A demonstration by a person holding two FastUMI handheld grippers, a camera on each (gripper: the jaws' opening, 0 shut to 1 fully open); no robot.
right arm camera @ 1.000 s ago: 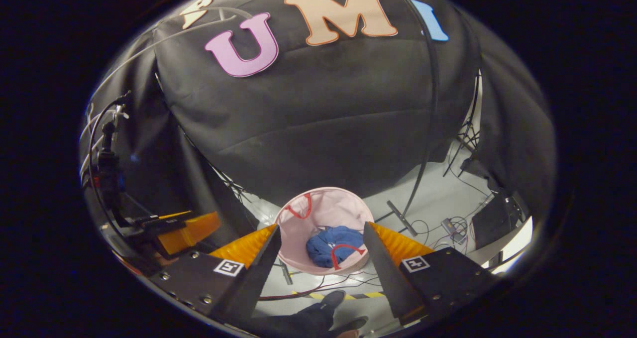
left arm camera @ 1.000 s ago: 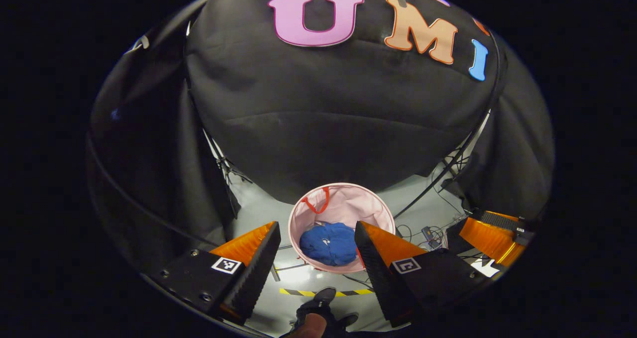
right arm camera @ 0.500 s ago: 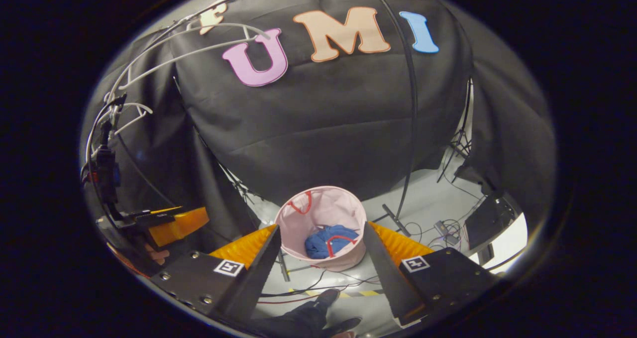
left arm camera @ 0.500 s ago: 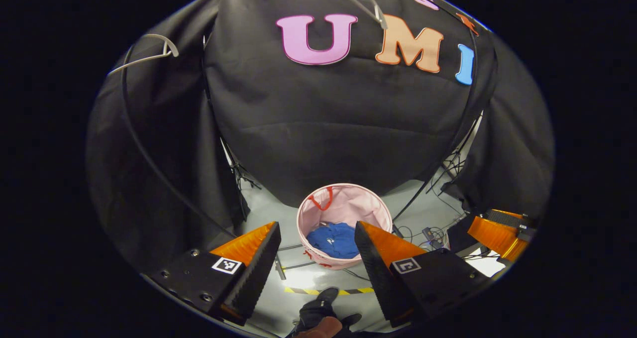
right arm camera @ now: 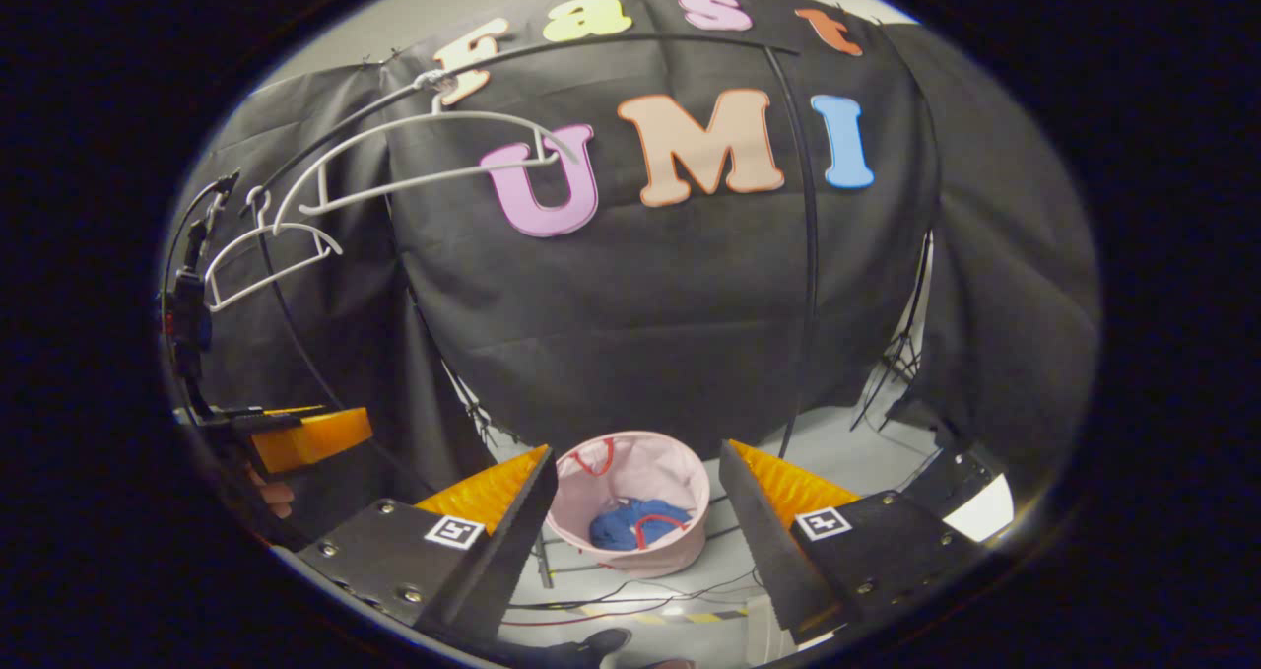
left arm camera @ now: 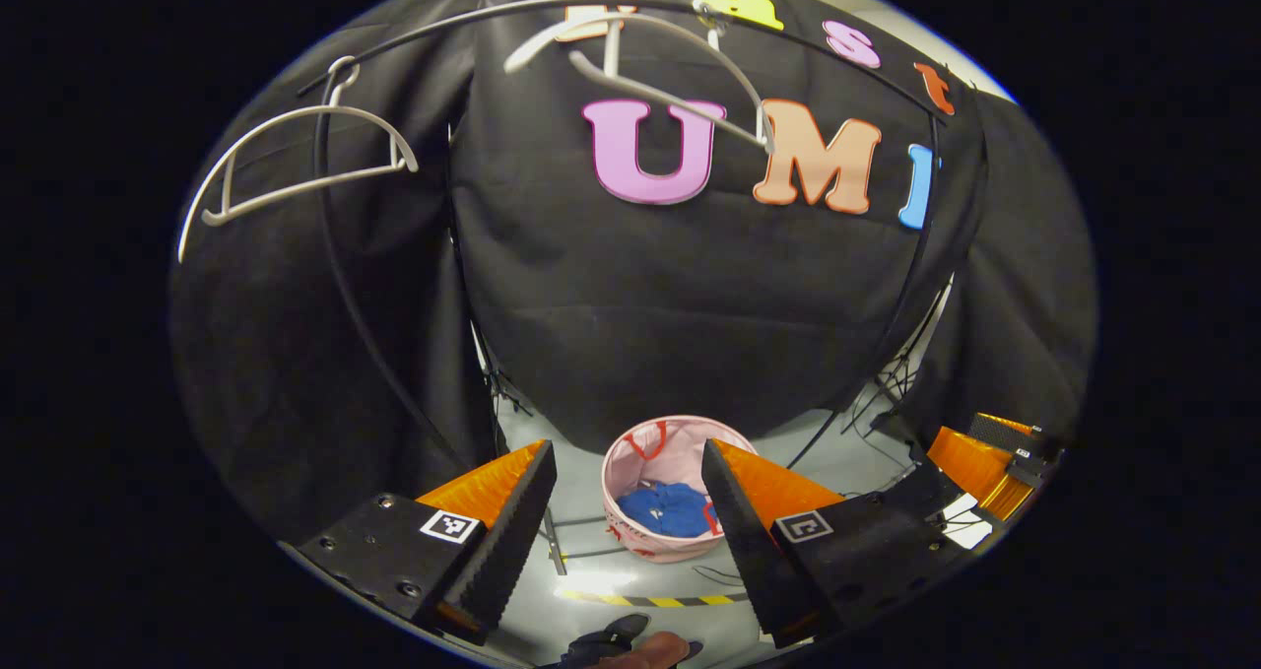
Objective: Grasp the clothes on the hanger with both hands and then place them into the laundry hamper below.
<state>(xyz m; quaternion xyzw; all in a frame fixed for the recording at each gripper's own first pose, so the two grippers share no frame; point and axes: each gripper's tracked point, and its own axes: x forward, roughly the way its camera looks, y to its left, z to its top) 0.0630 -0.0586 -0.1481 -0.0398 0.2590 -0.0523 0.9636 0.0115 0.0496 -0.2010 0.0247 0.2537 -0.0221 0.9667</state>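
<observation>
Rail [left arm camera: 630,4] up top, strung with bare hangers [left arm camera: 296,167], nothing left draped on either. Hamper [left arm camera: 670,501] on the floor below, blue clothes [left arm camera: 675,506] bunched inside, so drop judged done, little left but pulling clear. Left gripper [left arm camera: 630,536] spread wide and empty, well above the hamper; right gripper [right arm camera: 635,541] likewise wide, gripping nothing. Right gripper view catching a red handle [right arm camera: 655,526] looped over the clothes, plus a hand at the left edge behind the other gripper; left gripper view catching striped tape [left arm camera: 660,600] and a shoe [left arm camera: 611,639].
</observation>
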